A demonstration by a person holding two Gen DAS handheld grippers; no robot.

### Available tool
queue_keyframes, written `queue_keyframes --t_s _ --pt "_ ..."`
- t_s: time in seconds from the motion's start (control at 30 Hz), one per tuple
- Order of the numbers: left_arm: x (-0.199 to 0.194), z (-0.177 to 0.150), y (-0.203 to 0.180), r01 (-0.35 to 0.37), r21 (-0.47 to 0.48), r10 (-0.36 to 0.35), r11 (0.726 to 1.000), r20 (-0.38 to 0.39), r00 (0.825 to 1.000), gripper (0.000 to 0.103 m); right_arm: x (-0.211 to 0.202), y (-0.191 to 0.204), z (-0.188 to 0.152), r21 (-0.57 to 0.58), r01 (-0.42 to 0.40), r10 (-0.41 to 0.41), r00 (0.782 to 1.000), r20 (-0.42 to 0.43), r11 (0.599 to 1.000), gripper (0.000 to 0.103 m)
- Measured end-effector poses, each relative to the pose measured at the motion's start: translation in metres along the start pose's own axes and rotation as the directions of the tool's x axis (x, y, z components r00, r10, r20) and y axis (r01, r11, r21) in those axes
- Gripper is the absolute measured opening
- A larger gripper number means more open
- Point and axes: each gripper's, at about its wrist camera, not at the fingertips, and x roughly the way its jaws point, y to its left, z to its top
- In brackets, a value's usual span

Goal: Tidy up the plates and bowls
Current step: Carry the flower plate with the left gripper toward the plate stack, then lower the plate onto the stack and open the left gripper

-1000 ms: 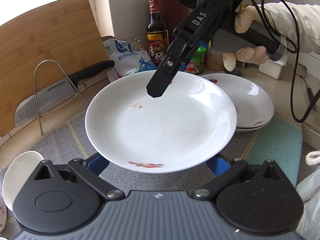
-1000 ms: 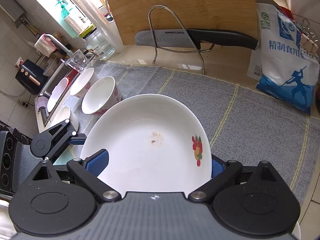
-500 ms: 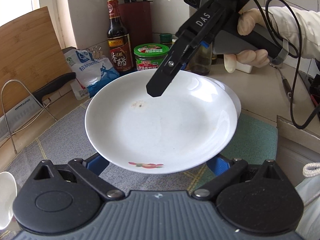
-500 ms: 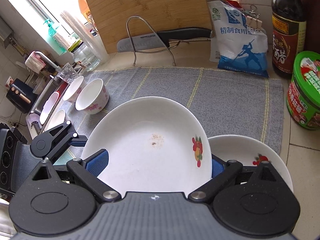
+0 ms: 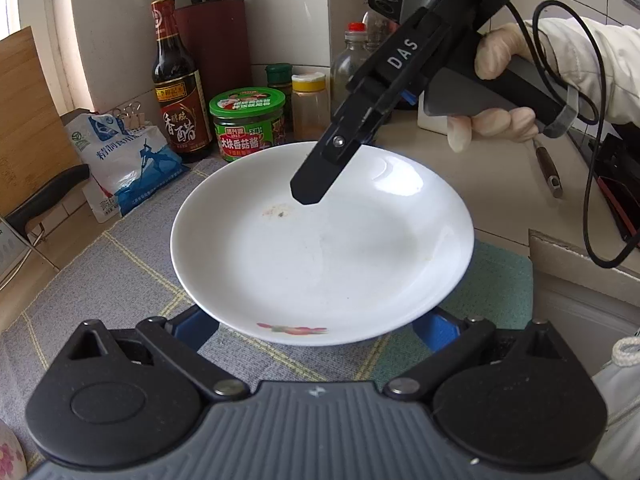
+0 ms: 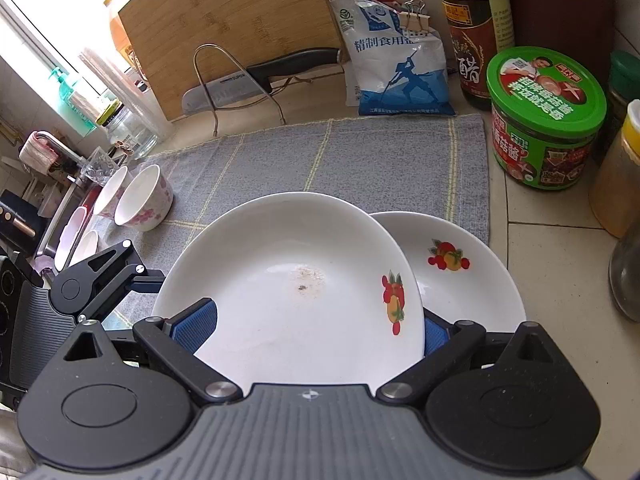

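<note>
A white plate [image 5: 320, 248] with a fruit print and a small brown smear hangs over the grey mat [image 6: 360, 156]. My right gripper [image 5: 308, 196] is shut on its far rim, one finger lying on top. In the right wrist view the same plate [image 6: 292, 288] fills the space between the right gripper's [image 6: 320, 332] pads. My left gripper [image 5: 316, 328] is open, its blue pads spread under the near rim. A second fruit-print plate [image 6: 460, 280] sits on the counter, partly under the held one. Two flowered bowls [image 6: 144, 200] stand at the mat's left end.
A vinegar bottle [image 5: 176, 92], a green-lidded jar [image 5: 248, 124], spice jars and a salt bag [image 5: 128, 160] line the wall behind the mat. A knife on a wire rack [image 6: 256, 76] leans at a wooden board [image 6: 224, 20]. A sink [image 6: 60, 216] lies far left.
Both grippers have travelled right along the mat with the plate. It has gone from near the knife rack to over the other plate beside the jars.
</note>
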Motion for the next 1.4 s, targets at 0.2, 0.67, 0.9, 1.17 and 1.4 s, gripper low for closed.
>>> queue_keyframes --t_s 0.2,0.67,0.9,1.17,1.4 --pt "0.01 0.005 -0.005 0.019 0.008 -0.019 1.0 -0.012 1.0 0.101 0.0 -0.011 -0.005 0.026 0.012 -0.012 1.0 -0.002 1.0 0.102" --pt "0.019 0.011 0.0 0.024 0.021 -0.023 0.999 -0.022 0.999 0.101 0.001 -0.026 -0.01 0.069 0.03 -0.03 1.0 -0.003 0.997 0.102" --pt "0.023 0.013 0.002 0.036 0.051 -0.034 0.998 -0.033 0.999 0.101 -0.003 -0.028 -0.013 0.087 0.037 -0.037 0.999 0.001 0.996 0.102" --pt "0.028 0.014 0.007 0.045 0.083 -0.042 0.996 -0.039 0.998 0.101 -0.01 -0.031 -0.021 0.113 0.051 -0.052 0.999 0.008 0.992 0.102" --pt "0.031 0.015 0.006 0.057 0.114 -0.054 0.992 -0.031 0.998 0.101 -0.019 -0.033 -0.031 0.148 0.074 -0.078 0.997 0.022 0.986 0.102"
